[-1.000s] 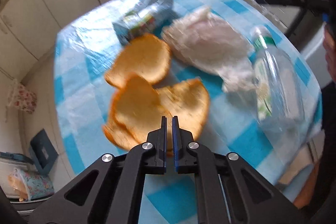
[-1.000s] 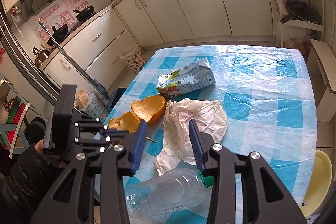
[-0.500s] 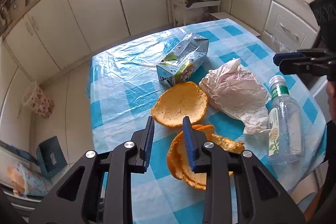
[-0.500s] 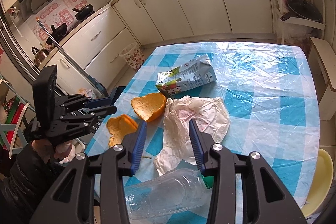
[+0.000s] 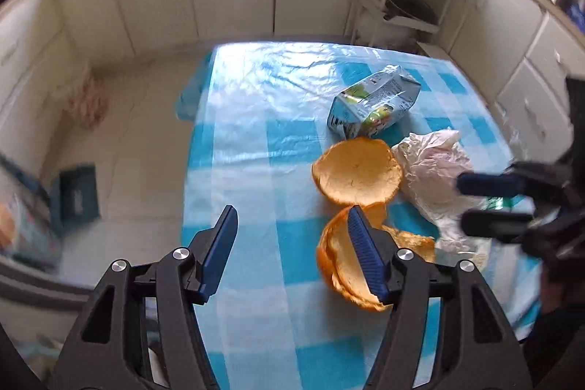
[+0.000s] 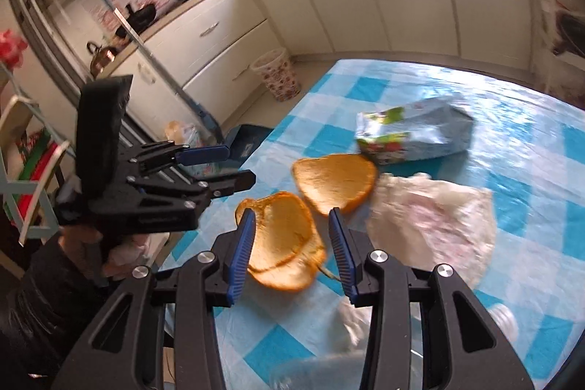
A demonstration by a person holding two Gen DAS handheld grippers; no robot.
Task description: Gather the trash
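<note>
Orange peel trash lies on a blue-checked table (image 5: pixel 256 148). A stack of peels (image 6: pixel 281 233) sits nearest me, with a single peel (image 6: pixel 334 183) just behind it. Farther back lie a crushed juice carton (image 6: pixel 413 137) and a crumpled white wrapper (image 6: pixel 431 225). My right gripper (image 6: pixel 292 218) is open and hovers over the peel stack, which shows between its fingers. My left gripper (image 5: pixel 292 218) has its jaws opening with nothing between them. The peel stack (image 5: pixel 340 262) lies behind its right finger. Both the single peel (image 5: pixel 356 176) and the carton (image 5: pixel 373 105) lie beyond it.
A blurred clear bottle (image 6: pixel 318 368) lies at the table's near edge. On the floor to the left stand a floral wastebasket (image 6: pixel 278 79) and a blue box (image 5: pixel 75 200). White cabinets line the walls. A person's dark sleeve (image 6: pixel 44 298) holds the left gripper (image 6: pixel 226 167).
The left jaws went from shut to wide apart and that gripper drew back and left from the peels. The right gripper swung left from over the wrapper to over the peel stack.
</note>
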